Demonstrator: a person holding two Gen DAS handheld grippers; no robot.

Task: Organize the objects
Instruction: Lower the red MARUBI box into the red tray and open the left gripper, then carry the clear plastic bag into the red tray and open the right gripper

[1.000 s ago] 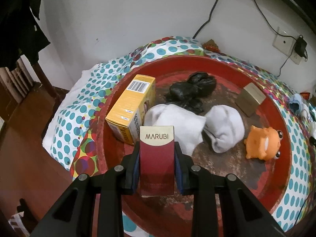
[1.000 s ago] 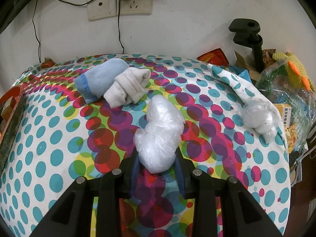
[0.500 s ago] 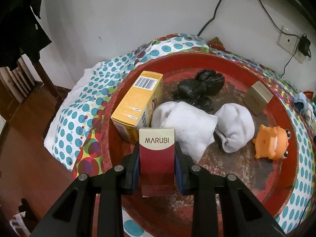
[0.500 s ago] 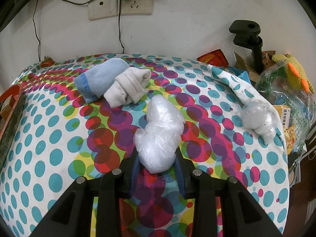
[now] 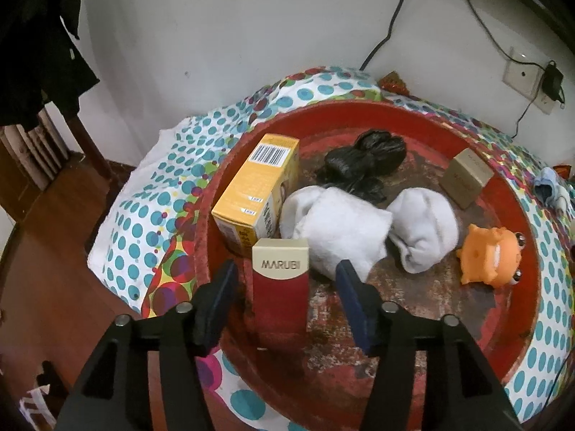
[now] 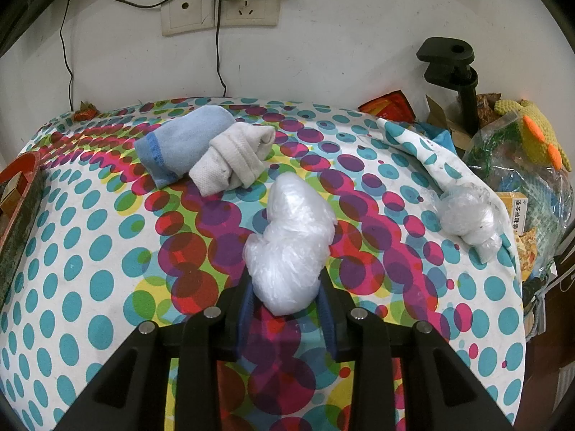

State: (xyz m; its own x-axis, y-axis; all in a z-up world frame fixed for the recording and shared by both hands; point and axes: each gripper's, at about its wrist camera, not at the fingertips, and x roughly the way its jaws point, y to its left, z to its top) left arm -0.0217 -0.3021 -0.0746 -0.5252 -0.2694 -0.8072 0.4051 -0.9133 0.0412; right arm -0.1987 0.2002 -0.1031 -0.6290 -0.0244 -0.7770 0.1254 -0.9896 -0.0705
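Left tongs (image 5: 285,296): the jaws have just been opening and now stand apart, with a gap on each side of the red MARUBI box (image 5: 280,289); the box stands upright between them on the floor of the round red tray (image 5: 517,327), free of both pads. Inside the tray: a yellow barcode box (image 5: 257,194) just behind the red box; two white socks (image 5: 359,231) in the centre, touching each other; a black bag (image 5: 366,163) behind them; a small tan box (image 5: 465,177) near the far wall; an orange toy (image 5: 492,258) at the right side.

Right tongs (image 6: 287,301): closed on a clear plastic bag (image 6: 291,244), which is clamped between the blue pads; the bag's forward part lies on the dotted cloth (image 6: 90,251) of the table. Ahead to the left, a blue sock (image 6: 179,143) and a cream sock (image 6: 233,161) lie touching; a second plastic bag (image 6: 467,219) lies at the right edge of the cloth.
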